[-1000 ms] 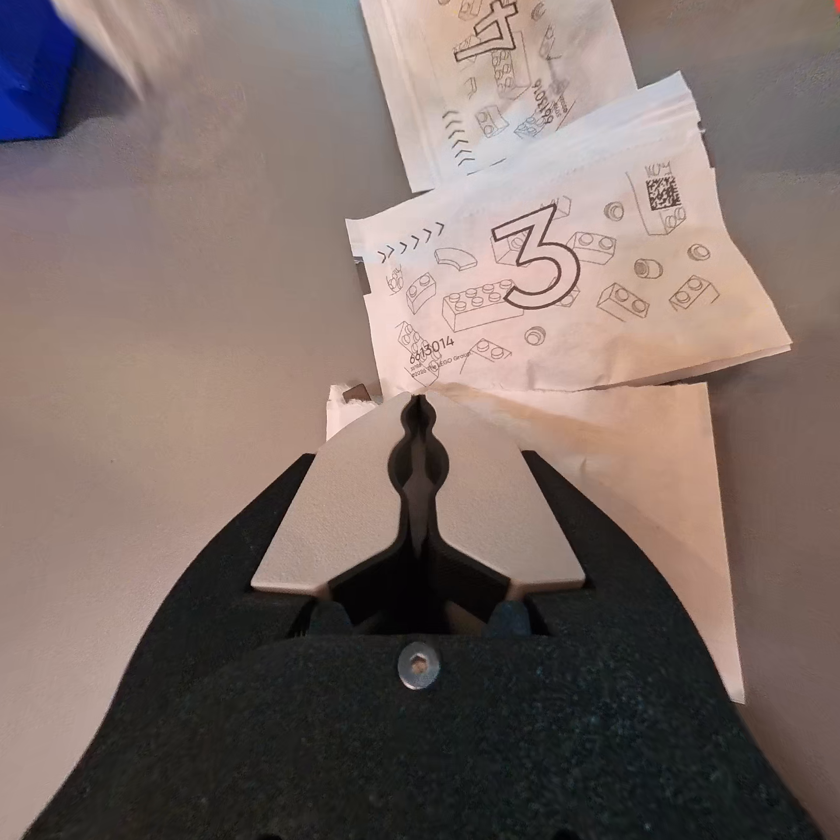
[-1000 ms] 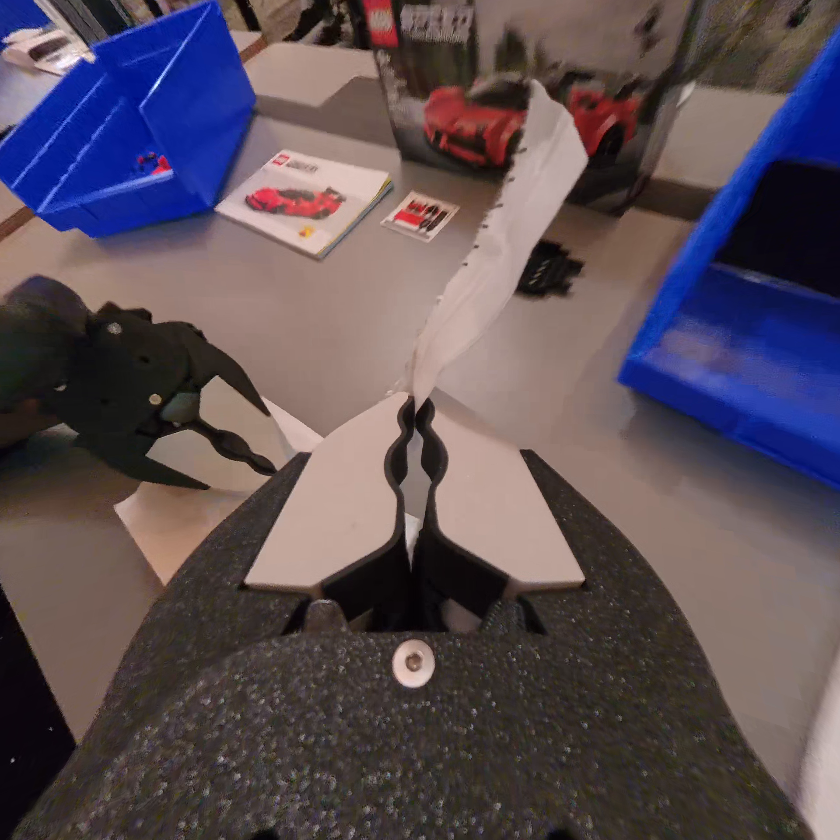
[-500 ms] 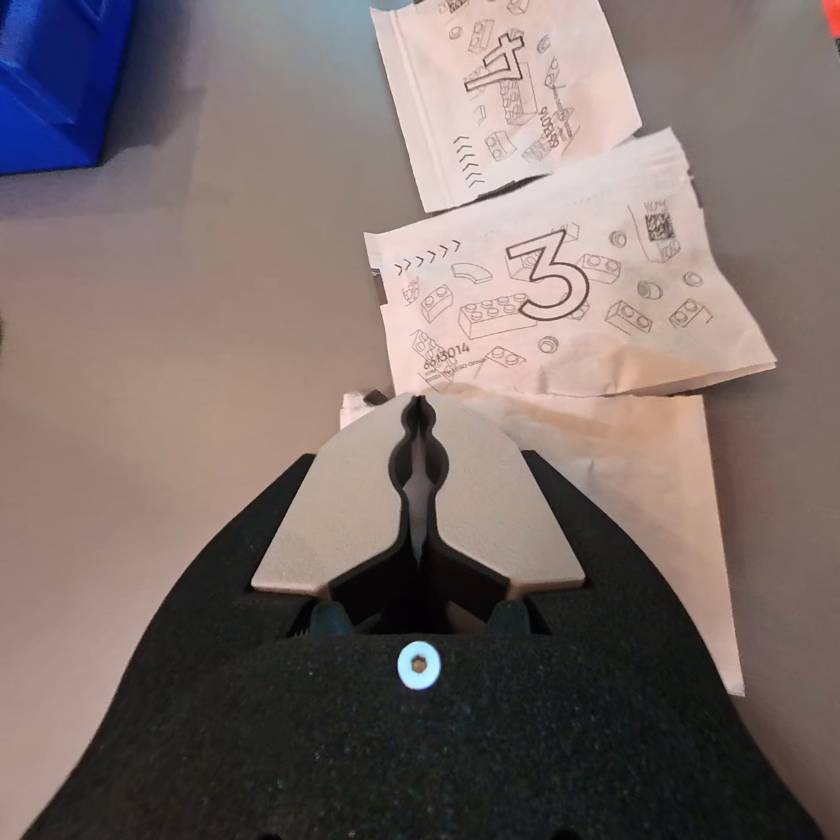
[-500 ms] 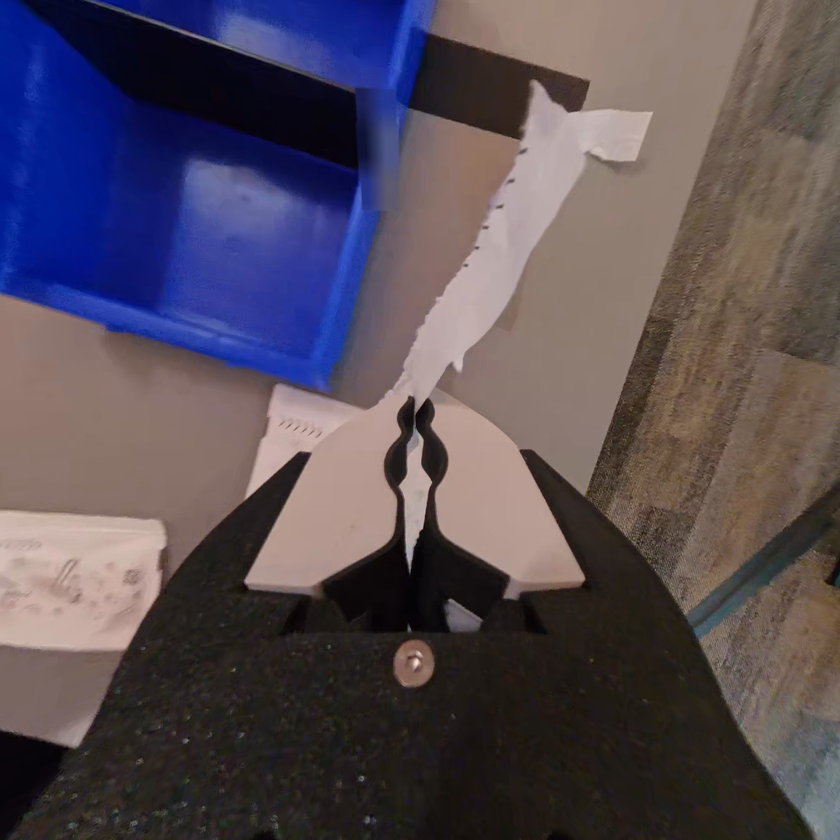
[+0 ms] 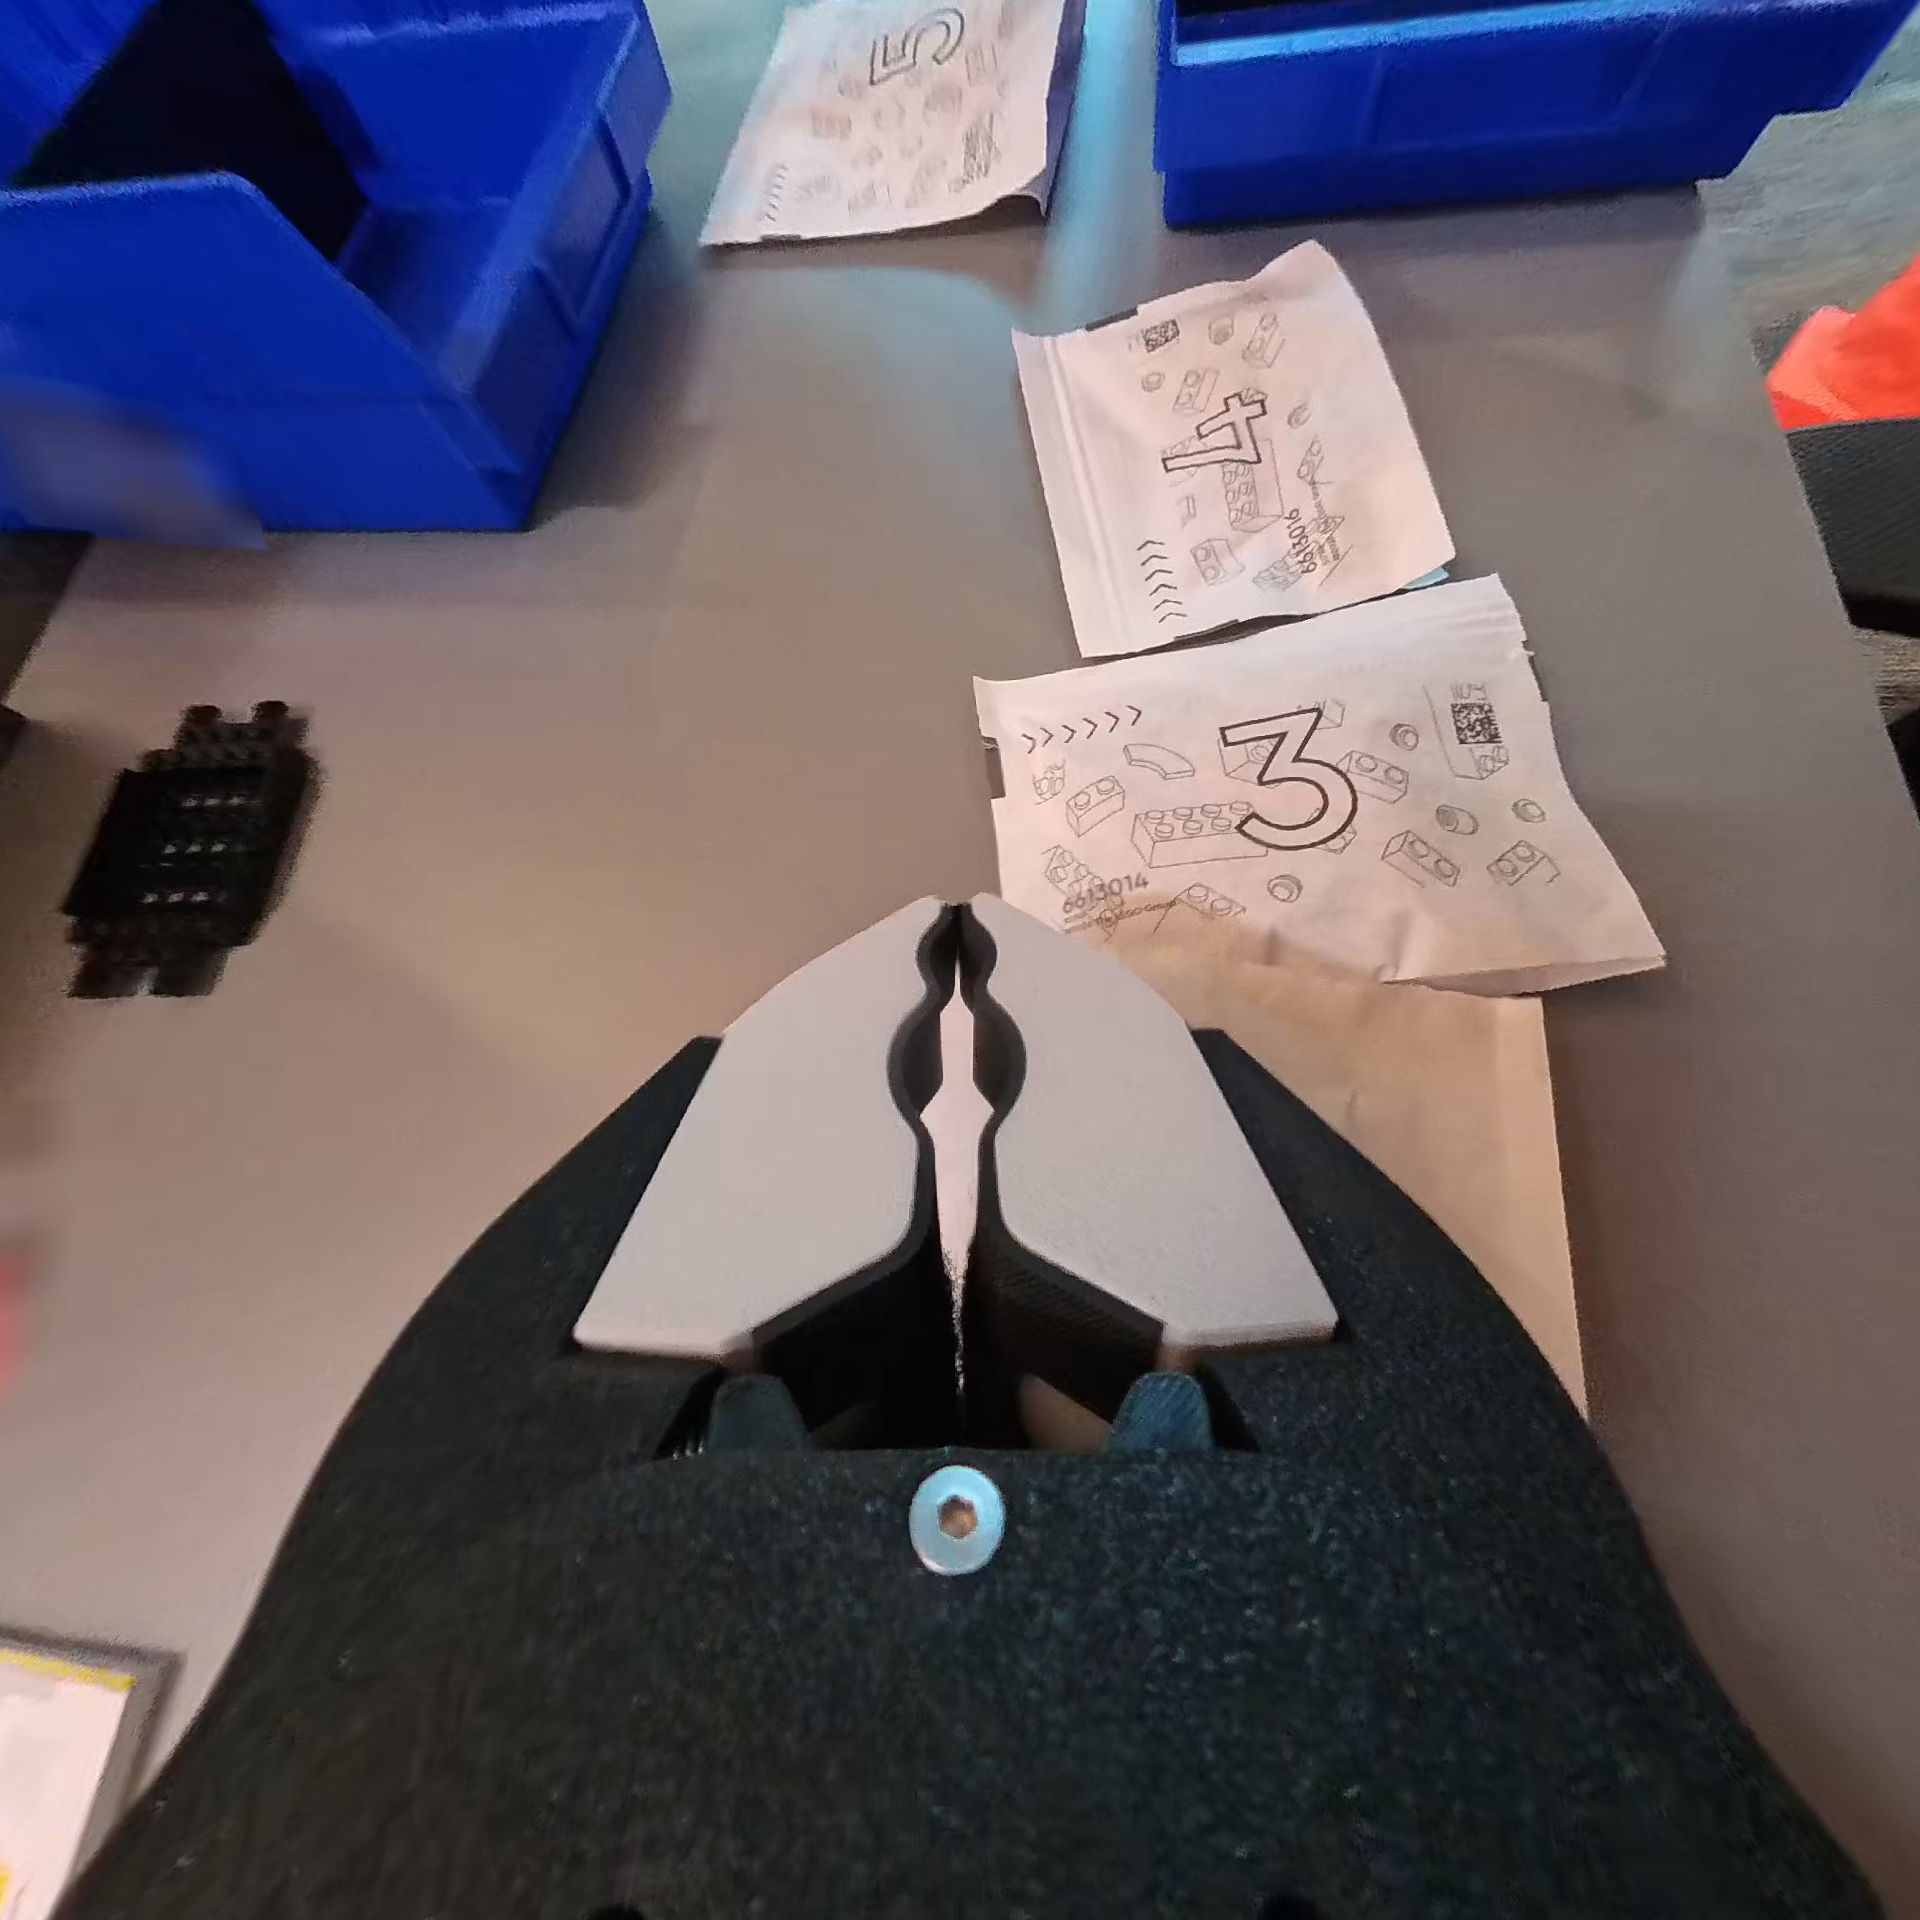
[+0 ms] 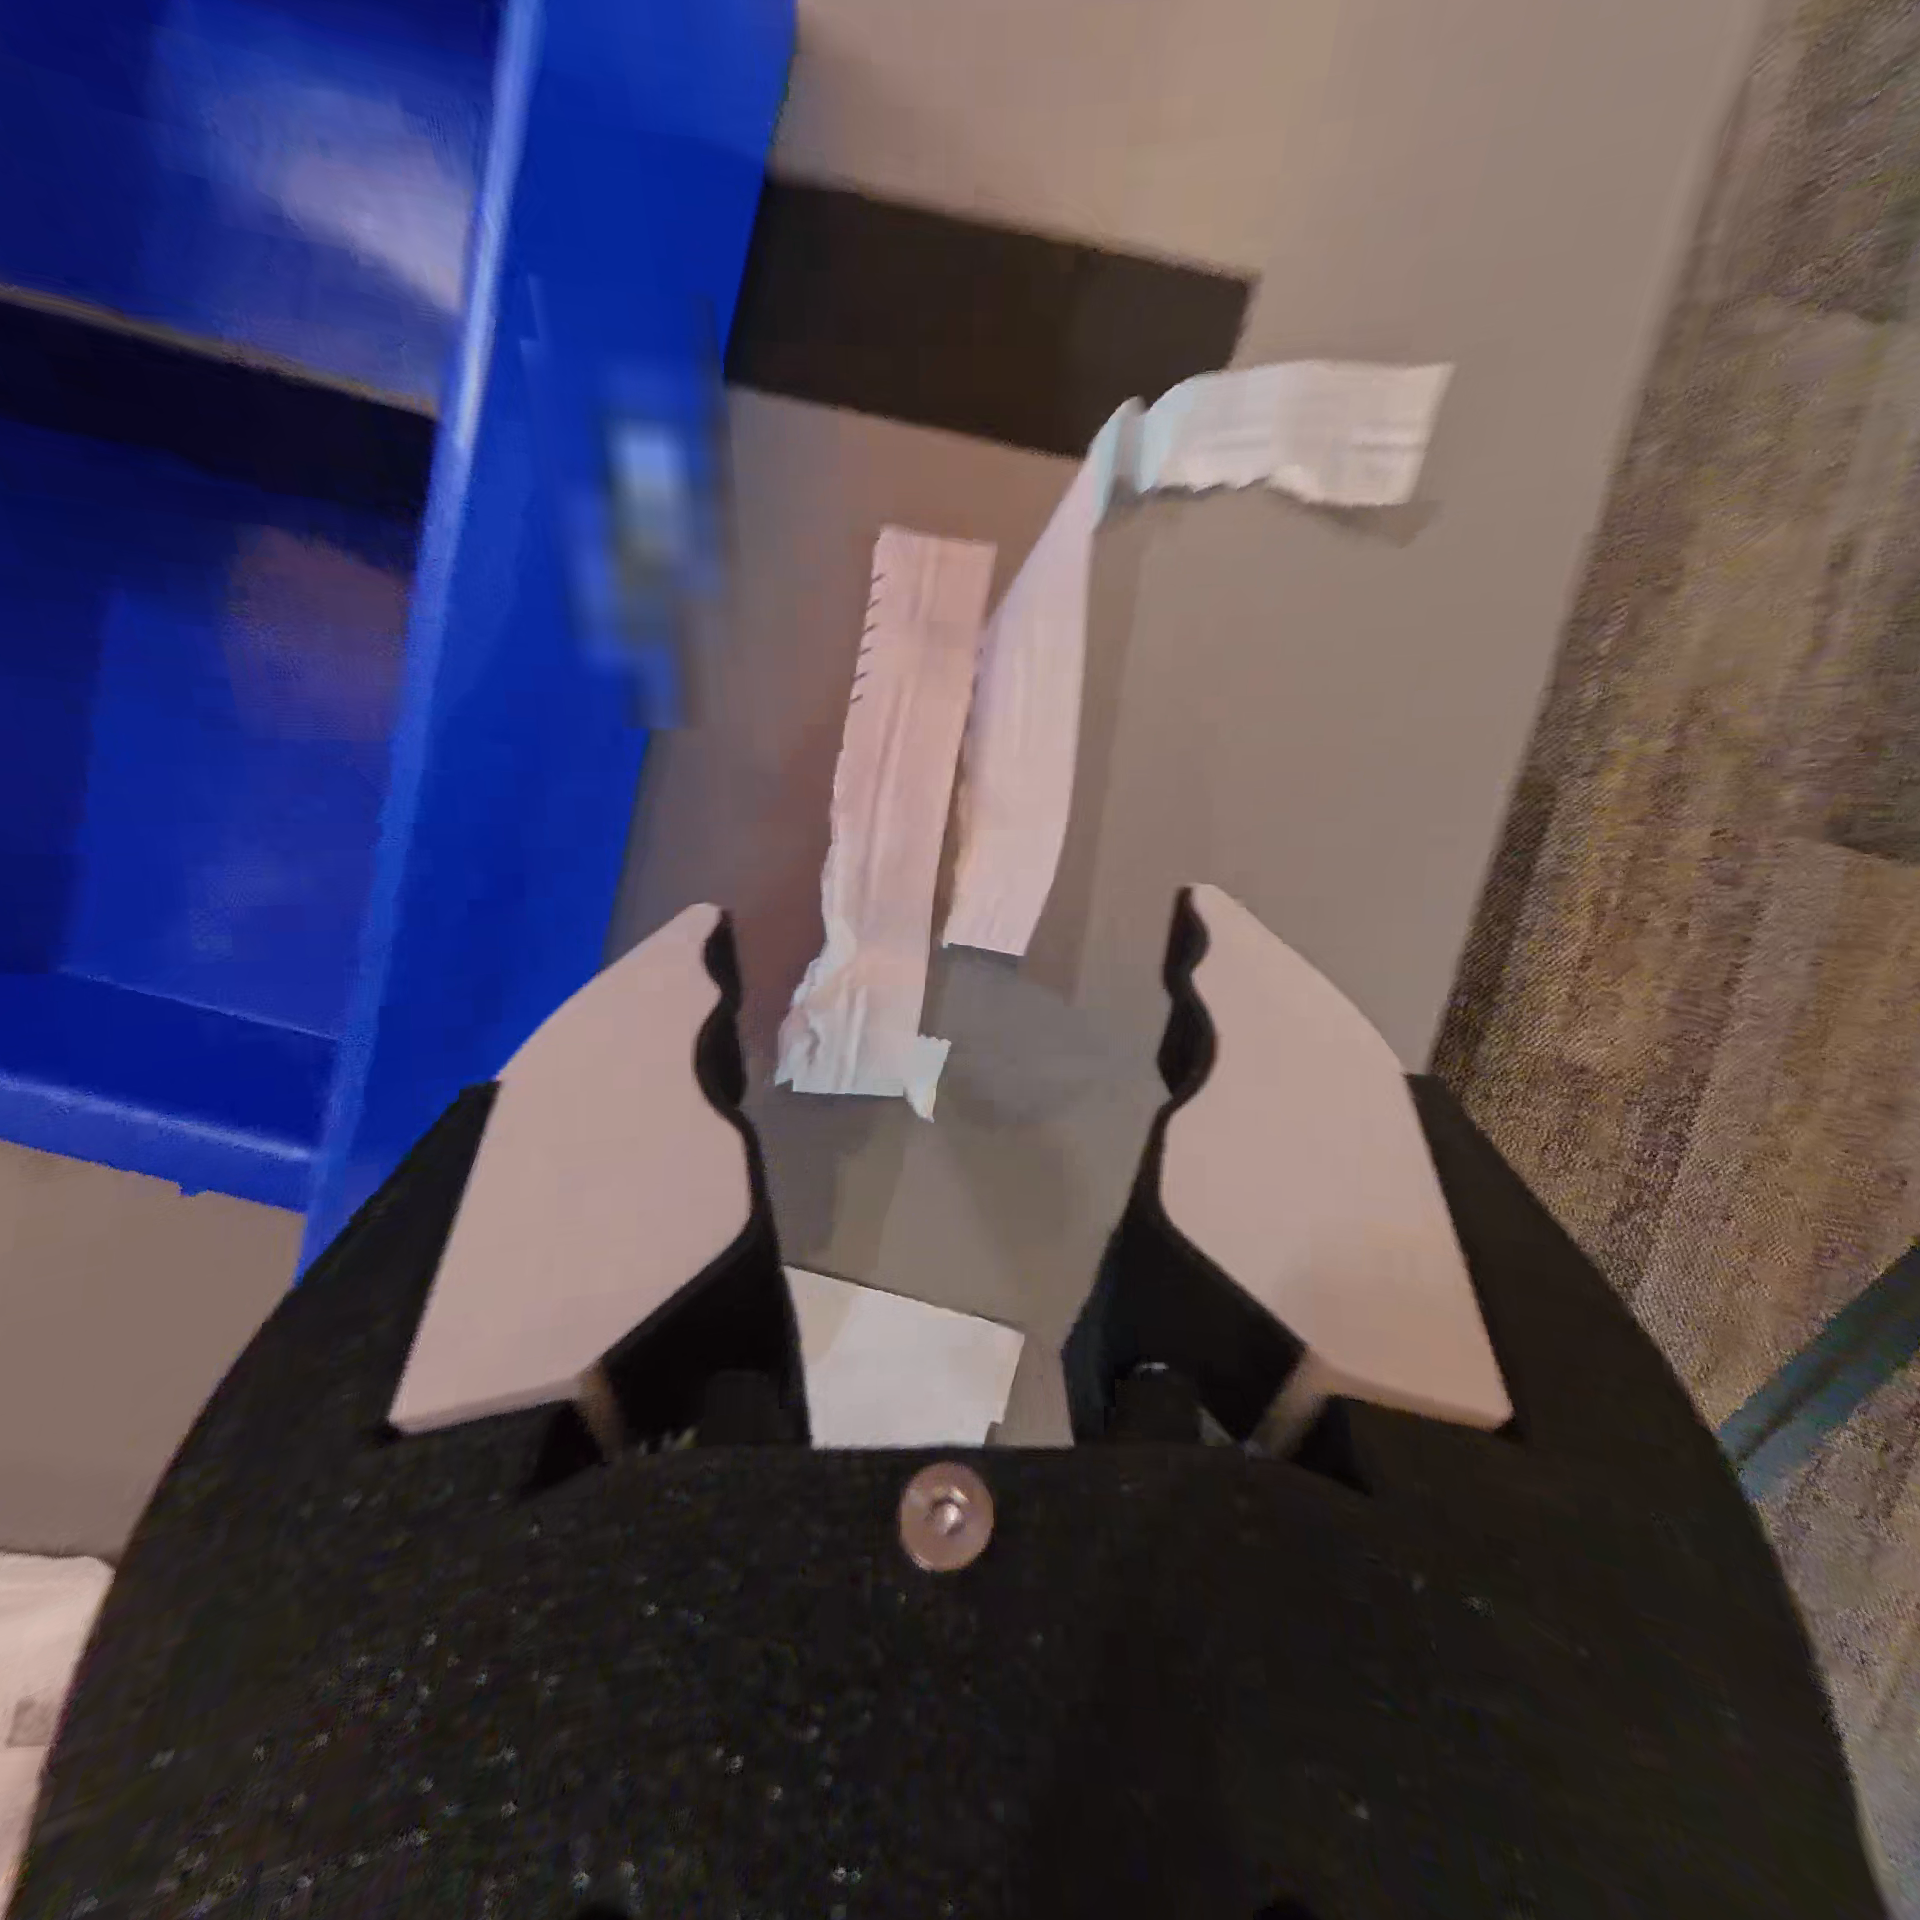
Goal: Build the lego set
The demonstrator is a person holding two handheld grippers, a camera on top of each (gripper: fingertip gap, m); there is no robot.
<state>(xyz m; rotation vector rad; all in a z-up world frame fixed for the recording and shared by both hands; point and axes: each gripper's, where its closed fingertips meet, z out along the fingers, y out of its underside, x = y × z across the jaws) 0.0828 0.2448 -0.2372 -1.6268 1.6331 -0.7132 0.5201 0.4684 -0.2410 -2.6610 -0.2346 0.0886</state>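
Note:
My left gripper (image 5: 956,912) is shut on the edge of a plain white paper bag (image 5: 1403,1143); a sliver of the paper shows between its fingers. The bag trails to the right over the grey table (image 5: 623,727). My right gripper (image 6: 951,914) is open with nothing between its pads. Two torn white paper strips lie just beyond its fingertips. One has a crumpled near end (image 6: 894,831). The other is longer with a bent far end (image 6: 1029,727). Neither strip touches the fingers (image 6: 644,1091).
Printed paper bags (image 5: 1299,810) (image 5: 1236,468) (image 5: 894,104) lie ahead of the left gripper, with blue bins (image 5: 312,260) (image 5: 1507,104) behind and a black brick assembly (image 5: 187,842) at left. In the right view, a blue bin (image 6: 260,623) stands left; carpet floor (image 6: 1714,831) lies past the table edge. The left gripper's tips are roughly 50 cm from the right gripper's. To reach the black brick assembly (image 5: 187,842) in a straight line is about 25 cm for my left fingers, about 35 cm for my right.
My right gripper opened and let go of the torn paper strip, which now lies beyond its fingertips. My left gripper stayed shut on the bag and drew back, showing more of the table.

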